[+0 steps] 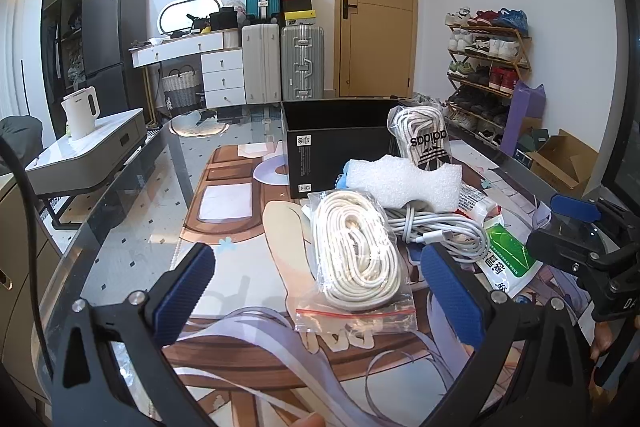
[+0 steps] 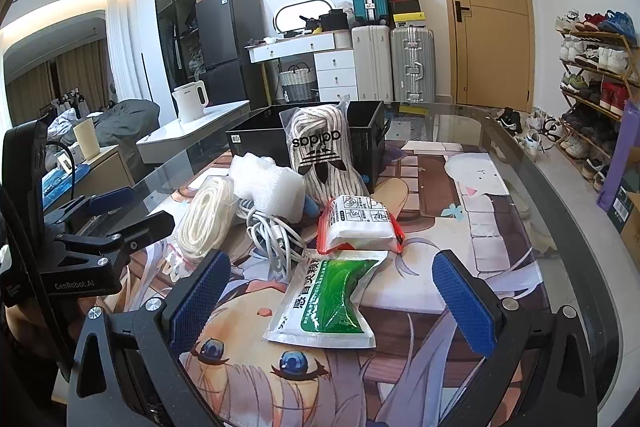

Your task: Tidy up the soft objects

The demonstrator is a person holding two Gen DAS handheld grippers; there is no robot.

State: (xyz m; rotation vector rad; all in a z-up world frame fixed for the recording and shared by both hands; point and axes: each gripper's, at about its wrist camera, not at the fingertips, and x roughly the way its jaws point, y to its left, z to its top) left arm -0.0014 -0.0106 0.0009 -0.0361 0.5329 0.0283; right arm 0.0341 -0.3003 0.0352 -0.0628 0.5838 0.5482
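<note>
A clear zip bag of white cord (image 1: pixel 356 259) (image 2: pixel 206 223) lies on the printed mat, just ahead of my open left gripper (image 1: pixel 320 291). Behind it sit a white foam block (image 1: pixel 404 181) (image 2: pixel 266 183), a coiled white charging cable (image 1: pixel 436 231) (image 2: pixel 272 239) and an Adidas bag of laces (image 1: pixel 424 137) (image 2: pixel 320 155) leaning on a black open box (image 1: pixel 332 151) (image 2: pixel 368 143). A green-and-white sachet (image 2: pixel 324 301) (image 1: pixel 506 259) lies between the fingers of my open right gripper (image 2: pixel 332 299). A red-edged white packet (image 2: pixel 358 225) rests beyond it.
The glass table (image 2: pixel 540 163) curves away at its right edge. A white kettle (image 1: pixel 82 113) stands on a side unit to the left. Suitcases (image 1: pixel 280 63), a door and a shoe rack (image 1: pixel 486 67) line the far wall. Cardboard boxes (image 1: pixel 560 159) sit on the floor at right.
</note>
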